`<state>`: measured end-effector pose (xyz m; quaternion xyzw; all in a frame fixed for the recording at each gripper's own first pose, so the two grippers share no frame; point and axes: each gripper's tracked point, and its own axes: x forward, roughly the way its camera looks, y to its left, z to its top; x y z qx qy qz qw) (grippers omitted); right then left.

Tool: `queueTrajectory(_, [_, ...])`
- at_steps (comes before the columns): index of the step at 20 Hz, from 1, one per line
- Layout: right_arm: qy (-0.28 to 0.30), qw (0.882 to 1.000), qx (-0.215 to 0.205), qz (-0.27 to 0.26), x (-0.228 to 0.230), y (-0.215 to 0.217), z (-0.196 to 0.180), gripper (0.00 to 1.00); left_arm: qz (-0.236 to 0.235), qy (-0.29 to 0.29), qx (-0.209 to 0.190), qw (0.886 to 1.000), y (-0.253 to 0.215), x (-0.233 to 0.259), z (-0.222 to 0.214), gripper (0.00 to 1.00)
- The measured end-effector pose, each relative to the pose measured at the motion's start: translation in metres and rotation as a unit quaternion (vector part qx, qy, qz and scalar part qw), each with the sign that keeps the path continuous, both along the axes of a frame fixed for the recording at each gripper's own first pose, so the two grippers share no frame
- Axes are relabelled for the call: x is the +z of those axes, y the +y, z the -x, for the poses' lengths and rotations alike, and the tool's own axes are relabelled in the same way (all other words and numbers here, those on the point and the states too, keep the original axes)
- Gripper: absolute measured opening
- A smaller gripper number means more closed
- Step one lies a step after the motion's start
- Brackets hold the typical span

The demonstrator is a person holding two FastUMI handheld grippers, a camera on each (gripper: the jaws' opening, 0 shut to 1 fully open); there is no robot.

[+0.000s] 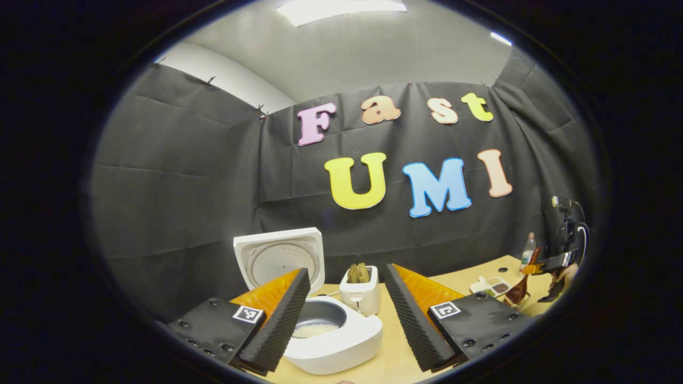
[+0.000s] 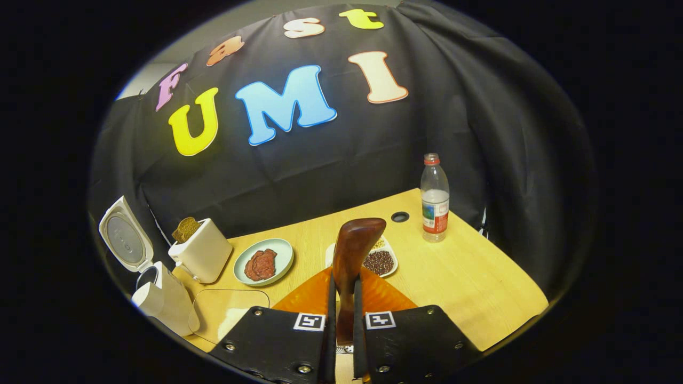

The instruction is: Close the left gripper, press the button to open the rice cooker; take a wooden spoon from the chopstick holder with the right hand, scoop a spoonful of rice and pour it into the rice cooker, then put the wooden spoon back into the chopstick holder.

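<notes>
Left gripper view first: the left gripper (image 1: 347, 314) hangs with its jaws spread wide, nothing between them. Just past its left finger sits the rice cooker (image 1: 331, 333), lid (image 1: 280, 256) standing straight up, the inner pot showing pale rice at the bottom. Right of it, the toaster (image 1: 360, 290) with bread poking out of the slots. Far right on the counter (image 1: 395, 357), the divided dish (image 1: 491, 286), a water bottle (image 1: 528, 250) behind it, and the right gripper (image 1: 555, 264) up at the edge with a dark spoon hanging beneath it.

Over to the right gripper view: at far left, the rice cooker (image 2: 160, 298), lid open (image 2: 124, 241), then the toaster (image 2: 201, 250), then a green plate (image 2: 282, 250) holding something reddish-brown. Centre stage, the right gripper (image 2: 341, 320) is clamped on the wooden spoon (image 2: 355, 250), both fingers pressed against the handle, the bowl end standing up and tilted slightly right. Behind the spoon lies the divided dish (image 2: 381, 261) with dark grains in it. Further right stands the water bottle (image 2: 435, 200), upright near the counter's back edge (image 2: 480, 282).
</notes>
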<state>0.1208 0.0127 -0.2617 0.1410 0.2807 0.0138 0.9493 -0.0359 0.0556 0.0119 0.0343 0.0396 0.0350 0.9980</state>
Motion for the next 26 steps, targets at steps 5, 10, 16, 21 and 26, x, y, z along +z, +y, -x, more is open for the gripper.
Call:
queueTrajectory(5, [0.030,1.000,0.002,-0.008,-0.020,0.000,0.012,0.13,0.007,-0.001,0.000,1.000,-0.001,0.002,0.001,0.91])
queueTrajectory(10, [0.028,1.000,0.013,0.006,-0.014,-0.001,0.020,0.17,0.014,-0.007,-0.002,1.000,-0.004,0.005,-0.004,0.91])
queueTrajectory(16, [-0.021,0.998,0.008,0.060,0.034,-0.020,0.022,0.84,0.023,-0.018,0.000,1.000,0.000,0.011,-0.012,0.92])
queueTrajectory(21, [-0.083,0.992,0.006,0.094,0.091,-0.025,0.030,0.99,0.020,-0.023,0.020,0.999,0.016,0.018,-0.028,0.92])
queueTrajectory(26, [-0.131,0.986,0.015,0.101,0.140,-0.018,0.040,0.99,0.006,-0.026,0.059,0.998,0.053,0.034,-0.056,0.94])
